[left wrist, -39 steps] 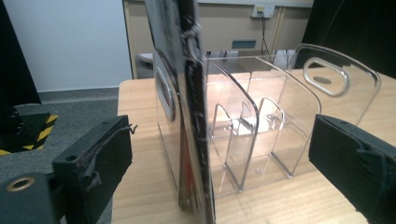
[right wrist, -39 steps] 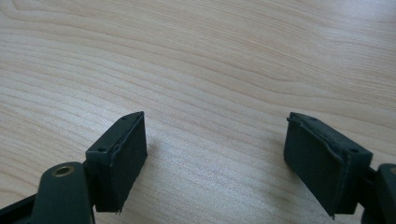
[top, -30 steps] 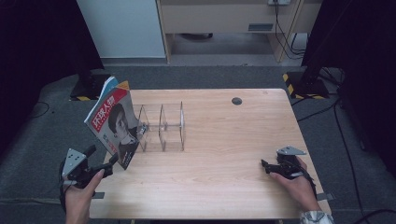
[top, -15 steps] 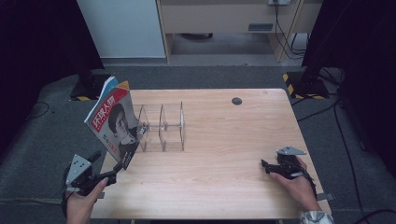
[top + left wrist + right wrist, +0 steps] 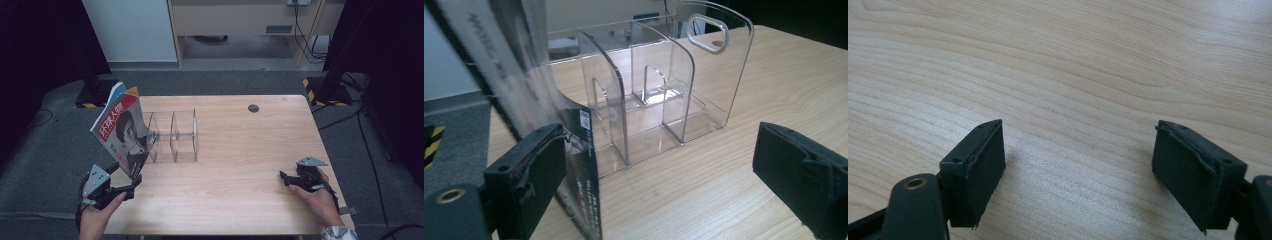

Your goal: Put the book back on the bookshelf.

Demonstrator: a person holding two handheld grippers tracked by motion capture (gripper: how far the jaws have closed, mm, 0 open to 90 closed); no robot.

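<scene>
A red-covered magazine (image 5: 121, 131) with a portrait on it stands tilted to the left at the left end of a clear acrylic file holder (image 5: 173, 136). My left gripper (image 5: 127, 175) is open at the table's near left, its jaws on either side of the magazine's lower corner. In the left gripper view the holder (image 5: 664, 95) and its dividers stand ahead, and the magazine's corner (image 5: 586, 150) hangs just beside the left pad of the open gripper (image 5: 664, 185). My right gripper (image 5: 286, 179) rests open at the near right, with bare wood between its jaws (image 5: 1078, 170).
The wooden table (image 5: 240, 150) has a small dark round grommet (image 5: 253, 108) near its far edge. A white cabinet (image 5: 130, 27) and a wooden shelf unit (image 5: 240, 20) stand beyond the table. Black stands with striped bases (image 5: 320, 85) flank the far corners.
My left gripper has slid slightly toward the near edge, below the magazine's lower corner. The magazine, the holder and my right gripper have not moved.
</scene>
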